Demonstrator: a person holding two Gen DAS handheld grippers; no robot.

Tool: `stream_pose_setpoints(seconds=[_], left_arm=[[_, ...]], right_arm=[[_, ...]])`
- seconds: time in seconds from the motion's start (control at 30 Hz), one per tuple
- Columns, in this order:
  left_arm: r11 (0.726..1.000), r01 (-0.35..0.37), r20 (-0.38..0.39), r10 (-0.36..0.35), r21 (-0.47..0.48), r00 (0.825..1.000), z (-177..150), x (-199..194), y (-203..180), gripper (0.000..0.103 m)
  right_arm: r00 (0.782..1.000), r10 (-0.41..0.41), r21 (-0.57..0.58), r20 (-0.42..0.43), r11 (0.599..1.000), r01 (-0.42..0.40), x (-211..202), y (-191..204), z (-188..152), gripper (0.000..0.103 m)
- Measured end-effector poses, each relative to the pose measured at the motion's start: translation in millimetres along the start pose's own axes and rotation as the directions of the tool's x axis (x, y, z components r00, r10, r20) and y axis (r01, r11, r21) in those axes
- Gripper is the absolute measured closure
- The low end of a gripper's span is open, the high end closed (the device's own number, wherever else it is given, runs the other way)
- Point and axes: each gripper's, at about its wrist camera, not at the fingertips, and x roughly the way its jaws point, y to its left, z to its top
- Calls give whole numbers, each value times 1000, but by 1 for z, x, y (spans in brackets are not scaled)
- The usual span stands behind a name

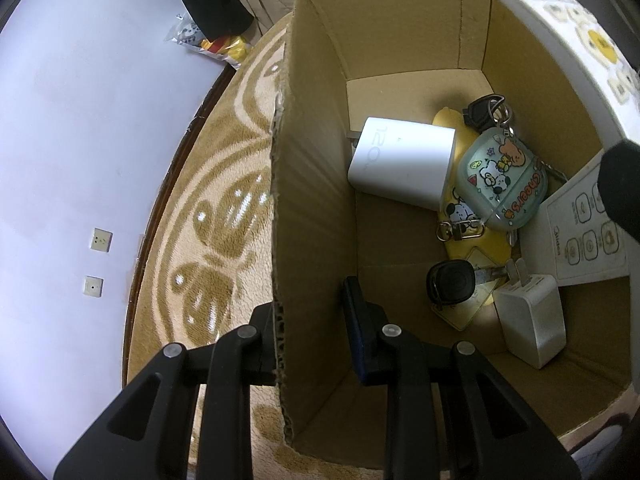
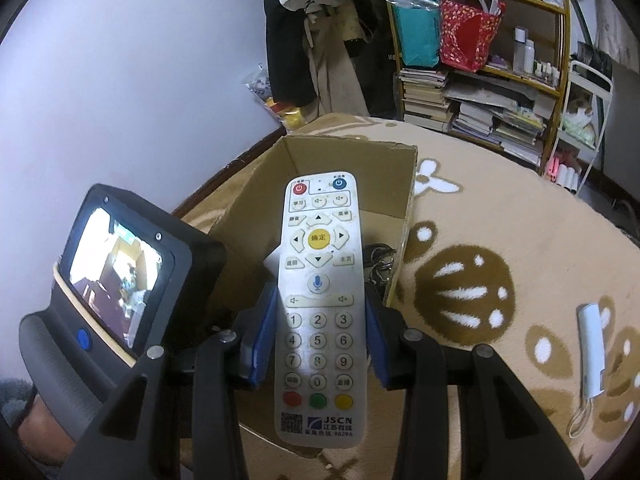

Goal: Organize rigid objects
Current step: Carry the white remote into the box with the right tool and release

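Note:
An open cardboard box [image 1: 312, 200] stands on a beige patterned rug [image 1: 224, 208]. Inside it lie a large white charger [image 1: 400, 164], a sticker-covered earbud case [image 1: 504, 184], a black car key [image 1: 484, 110], a black key fob [image 1: 448, 280], a small white plug [image 1: 532, 320] and a flat white remote [image 1: 584, 236]. My left gripper [image 1: 310, 304] straddles the box's left wall, one finger outside and one inside, with a visible gap. My right gripper [image 2: 320, 320] is shut on a white button remote [image 2: 320, 280], held above the box [image 2: 352, 152]. That held remote [image 1: 560, 20] arcs over the box's right side.
The left gripper's body with its lit screen [image 2: 112, 280] sits left of the box. A white stick-shaped device with a cord [image 2: 592, 352] lies on the rug [image 2: 500, 208] at the right. A crowded bookshelf [image 2: 480, 80] and hanging clothes [image 2: 320, 60] stand behind. A wall [image 1: 80, 120] borders the left.

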Motion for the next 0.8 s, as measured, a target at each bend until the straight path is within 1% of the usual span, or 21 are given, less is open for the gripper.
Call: stream_pose_setpoints(seconds=[0.13, 0.23, 0.37, 0.43, 0.5, 0.57, 0.6, 0.7, 0.77, 0.8], left_arm=[[1000, 10, -1, -10, -8, 1000, 0, 1, 0, 78], [1000, 4, 1, -4, -2, 1000, 0, 0, -1, 78], [1000, 11, -7, -11, -7, 1000, 0, 2, 0, 77], [1000, 8, -6, -8, -6, 1000, 0, 1, 1, 77], [1000, 4, -5, -4, -6, 1000, 1, 1, 0, 76], [1000, 5, -8, -5, -5, 1000, 1, 1, 0, 76], [1000, 5, -5, -5, -6, 1000, 1, 0, 0, 76], [1000, 7, -6, -7, -7, 1000, 1, 0, 1, 76], [1000, 8, -7, -8, -8, 1000, 1, 0, 1, 76], [1000, 8, -7, -8, -8, 1000, 1, 0, 1, 76]], right_arm=[[1000, 7, 17, -2, 1000, -7, 1, -3, -2, 60], [1000, 6, 18, -2, 1000, -6, 2, -5, 1, 60], [1000, -4, 40, 11, 999, 4, 0, -9, 4, 59], [1000, -24, 38, 18, 999, 24, -4, -9, 7, 58], [998, -53, 21, 31, 998, 53, -7, -8, 9, 52], [997, -68, 24, 46, 997, 67, -11, -11, 11, 41], [996, -69, 28, 50, 997, 68, -12, -13, 12, 39], [995, -83, 36, 54, 996, 81, -15, -20, 14, 31], [993, -96, 36, 62, 995, 94, -19, -27, 15, 22], [992, -104, 45, 69, 994, 101, -22, -32, 16, 21]])
